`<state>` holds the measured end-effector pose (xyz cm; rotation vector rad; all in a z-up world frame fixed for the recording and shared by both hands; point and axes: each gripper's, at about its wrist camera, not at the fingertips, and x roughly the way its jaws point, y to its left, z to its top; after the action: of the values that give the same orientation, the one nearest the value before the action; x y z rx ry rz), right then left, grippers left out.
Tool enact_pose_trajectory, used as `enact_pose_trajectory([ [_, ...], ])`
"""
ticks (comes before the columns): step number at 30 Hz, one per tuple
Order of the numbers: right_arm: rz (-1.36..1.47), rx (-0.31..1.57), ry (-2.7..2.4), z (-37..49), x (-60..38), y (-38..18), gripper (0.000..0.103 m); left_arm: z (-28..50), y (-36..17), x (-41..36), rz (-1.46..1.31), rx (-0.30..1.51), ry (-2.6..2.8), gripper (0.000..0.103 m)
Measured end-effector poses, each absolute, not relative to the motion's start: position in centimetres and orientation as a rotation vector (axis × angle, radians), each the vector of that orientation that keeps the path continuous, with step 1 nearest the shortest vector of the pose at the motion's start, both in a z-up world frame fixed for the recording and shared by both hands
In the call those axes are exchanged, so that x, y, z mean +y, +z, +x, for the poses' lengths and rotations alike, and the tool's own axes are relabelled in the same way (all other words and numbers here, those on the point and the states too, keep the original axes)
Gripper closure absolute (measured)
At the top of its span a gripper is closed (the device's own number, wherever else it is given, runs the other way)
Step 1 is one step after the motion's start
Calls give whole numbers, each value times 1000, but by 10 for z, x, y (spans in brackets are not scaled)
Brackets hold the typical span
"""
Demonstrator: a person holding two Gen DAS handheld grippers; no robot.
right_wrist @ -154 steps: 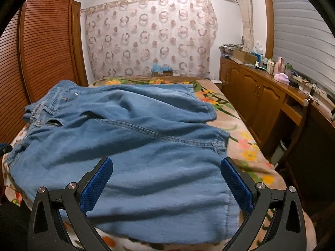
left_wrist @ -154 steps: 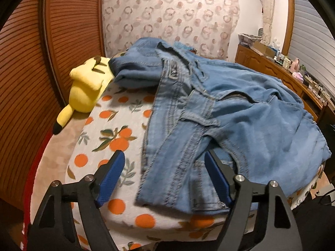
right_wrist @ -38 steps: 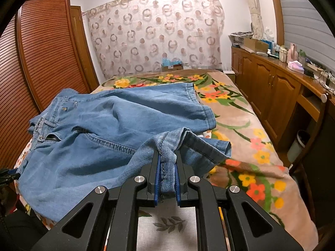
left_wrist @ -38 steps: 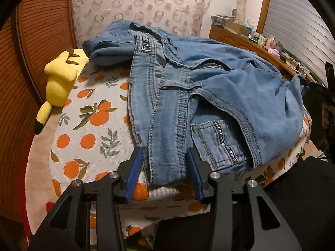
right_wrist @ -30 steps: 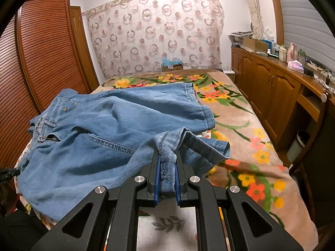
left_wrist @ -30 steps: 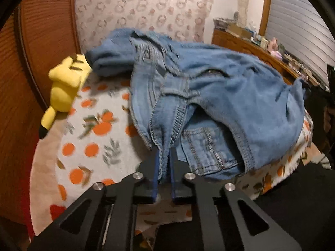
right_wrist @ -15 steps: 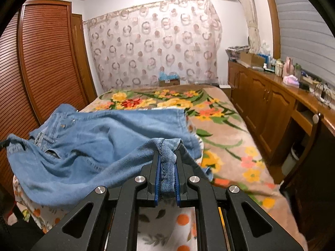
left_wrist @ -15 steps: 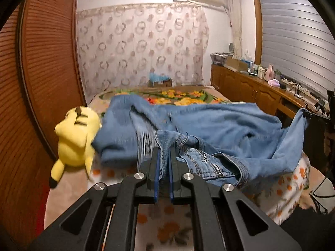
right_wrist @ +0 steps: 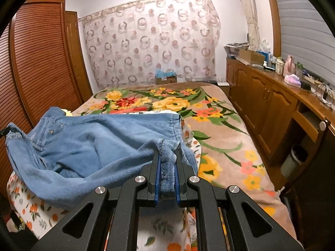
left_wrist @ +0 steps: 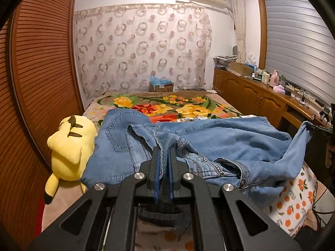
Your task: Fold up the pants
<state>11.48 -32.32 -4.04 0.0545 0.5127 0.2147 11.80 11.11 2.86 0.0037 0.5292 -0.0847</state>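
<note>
Pants [left_wrist: 219, 138] — a pair of light blue jeans — lay spread across the near end of the bed, over an orange-print sheet [left_wrist: 293, 200] with a floral blanket [right_wrist: 219, 125] beyond, and their near edge was lifted clear of the bedding at both ends. Your left gripper [left_wrist: 163, 167] had its jaws nearly closed on the waistband end, denim pinched between the blue pads, with the button and belt loops hanging just to its right. Your right gripper [right_wrist: 167, 167] was likewise clamped down on the bunched hem of a leg, the stitched cuff standing up between its pads. In my judgement you were in the lengthwise fold: the near long edge was raised and ready to be carried over the far half. The next move called for both hands travelling together toward the far edge, keeping the cloth taut between them so the lifted layer landed flat, and lining the near hem up with the far one before letting go. A yellow plush toy [left_wrist: 69, 146] lay touching the jeans on the left — the waistband end had to be set down short of it.
</note>
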Motion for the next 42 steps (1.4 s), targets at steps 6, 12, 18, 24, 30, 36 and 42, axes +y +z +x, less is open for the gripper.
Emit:
enact_pose_trajectory([
  [6,56,528,208,145,-321,-43,92,151,20,119,-21,549,-77,95],
  [12,46,576,208,174,-315,-53,92,179,4,122,-37,593,-71,95],
  [18,40,575,211,192,-313,-41,92,195,11,120,-31,583,-77,95],
  [24,44,532,204,199,-320,-29,92,212,23,125,-49,551,-63,95],
  [30,19,514,191,209,-316,-27,92,239,33,128,-48,528,-50,95],
  [36,-4,531,176,230,-307,-36,92,277,22,132,-51,564,-32,95],
  [42,-13,598,178,251,-290,-54,92,288,-1,132,-52,635,-32,94],
])
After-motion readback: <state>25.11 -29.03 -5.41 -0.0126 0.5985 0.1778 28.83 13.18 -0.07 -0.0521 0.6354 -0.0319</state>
